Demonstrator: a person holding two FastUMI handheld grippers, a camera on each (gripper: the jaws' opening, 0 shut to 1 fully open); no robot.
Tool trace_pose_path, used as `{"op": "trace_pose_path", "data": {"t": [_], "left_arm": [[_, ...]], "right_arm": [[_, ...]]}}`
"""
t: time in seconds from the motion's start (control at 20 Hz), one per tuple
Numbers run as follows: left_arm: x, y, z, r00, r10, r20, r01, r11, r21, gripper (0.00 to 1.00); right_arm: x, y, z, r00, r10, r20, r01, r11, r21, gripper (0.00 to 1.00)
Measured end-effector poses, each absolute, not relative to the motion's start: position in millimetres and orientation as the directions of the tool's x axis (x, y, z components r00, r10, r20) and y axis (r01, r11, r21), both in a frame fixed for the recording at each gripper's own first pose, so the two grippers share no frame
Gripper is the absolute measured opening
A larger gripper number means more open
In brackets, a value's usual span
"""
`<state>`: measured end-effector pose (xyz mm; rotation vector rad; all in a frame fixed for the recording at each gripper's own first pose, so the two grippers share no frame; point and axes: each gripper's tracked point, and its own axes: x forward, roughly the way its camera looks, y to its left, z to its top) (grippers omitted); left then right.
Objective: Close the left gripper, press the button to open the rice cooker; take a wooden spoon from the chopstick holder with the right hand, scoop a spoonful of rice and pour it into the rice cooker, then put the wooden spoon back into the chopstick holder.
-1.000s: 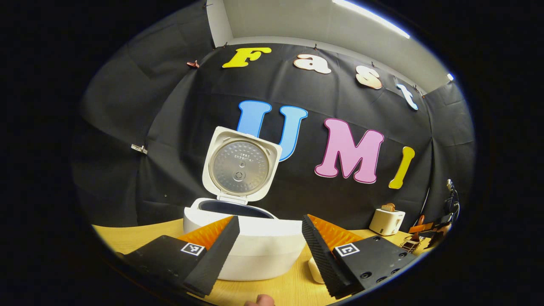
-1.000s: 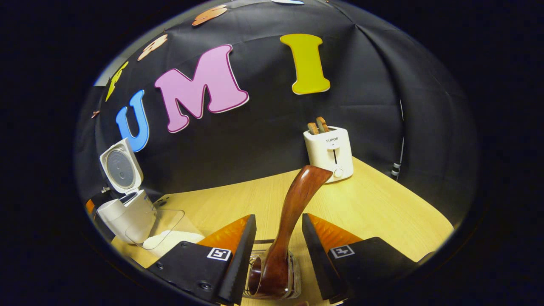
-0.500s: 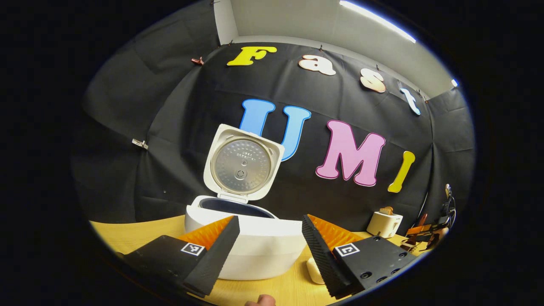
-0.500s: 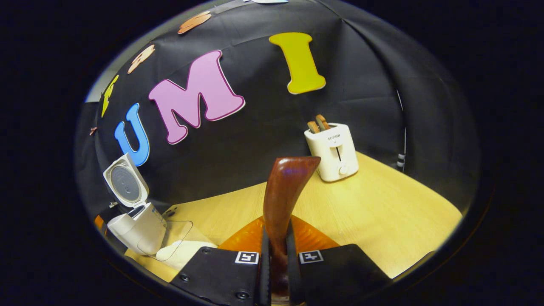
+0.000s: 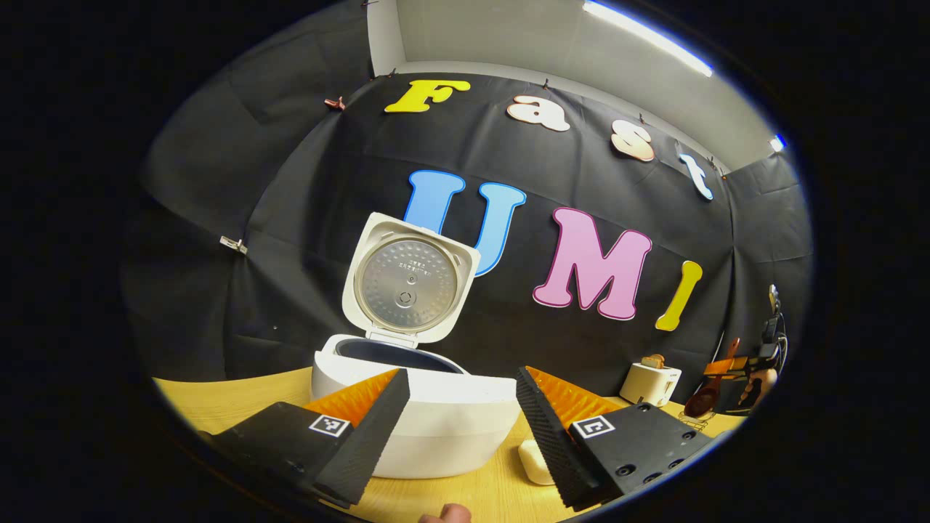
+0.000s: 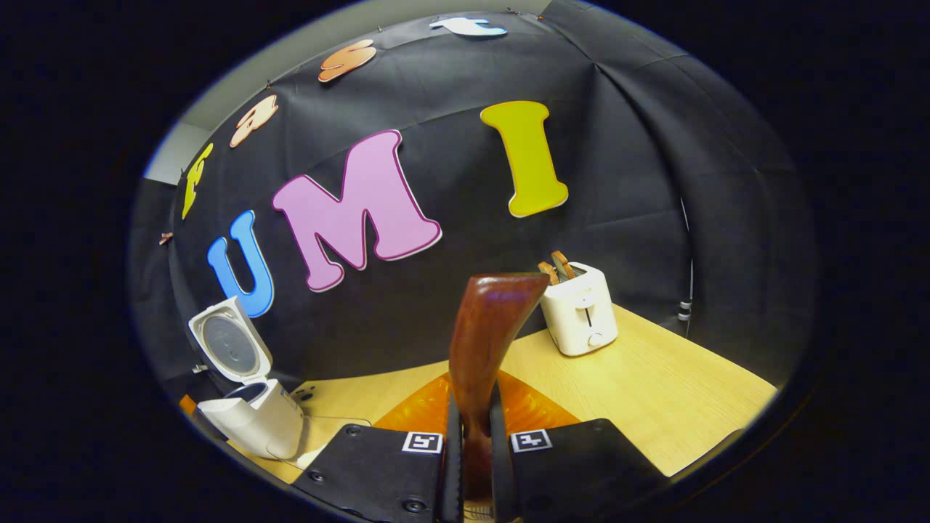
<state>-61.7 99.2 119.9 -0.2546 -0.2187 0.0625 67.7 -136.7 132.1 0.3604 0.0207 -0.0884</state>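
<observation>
The white rice cooker [image 5: 418,428] stands in front of me with its lid [image 5: 408,285] swung up and the dark pot showing. My left gripper [image 5: 463,378] hangs open just before the cooker's front, nothing between its fingers. In the right gripper view my right gripper [image 6: 472,436] is shut on the handle of the brown wooden spoon [image 6: 494,319], which stands upright between the fingers. The same spoon [image 5: 708,391] shows small at the far right of the left gripper view, its bowl just above the wire chopstick holder [image 5: 689,417]. The open cooker [image 6: 254,418] lies low at the left.
A white toaster [image 6: 579,309] with two slices stands at the back of the wooden table [image 6: 654,392], also seen as the toaster [image 5: 650,383]. A clear container with rice [image 6: 314,454] sits beside the cooker. A small white object [image 5: 534,461] lies near the cooker's base.
My right gripper went from open around the spoon handle to shut on it, then rose with the spoon. The left gripper has barely shifted and stays open.
</observation>
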Motion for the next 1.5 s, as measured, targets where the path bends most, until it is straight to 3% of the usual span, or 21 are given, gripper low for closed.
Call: {"op": "trace_pose_path", "data": {"t": [0.15,0.35,0.7,1.1,1.5], "left_arm": [[-63,98,123,0.973,0.082,0.214,-0.024,0.965,-0.263,0.95],[-63,100,123,0.974,0.080,0.213,-0.018,0.960,-0.278,0.95],[-65,106,124,0.972,0.090,0.218,-0.027,0.961,-0.274,0.95],[-65,109,124,0.972,0.091,0.216,-0.029,0.961,-0.275,0.95],[-68,119,122,0.971,0.102,0.216,-0.033,0.953,-0.301,0.95]], "right_arm": [[68,-123,147,0.998,-0.069,-0.006,0.068,0.945,0.319,0.19],[67,-100,167,0.998,-0.060,0.005,0.059,0.992,0.113,0.19],[88,9,197,0.993,0.114,0.017,-0.114,0.993,0.014,0.19],[120,111,126,0.969,0.219,-0.113,-0.230,0.969,-0.093,0.19],[134,122,44,0.967,0.118,-0.224,-0.189,0.925,-0.328,0.20]]}}
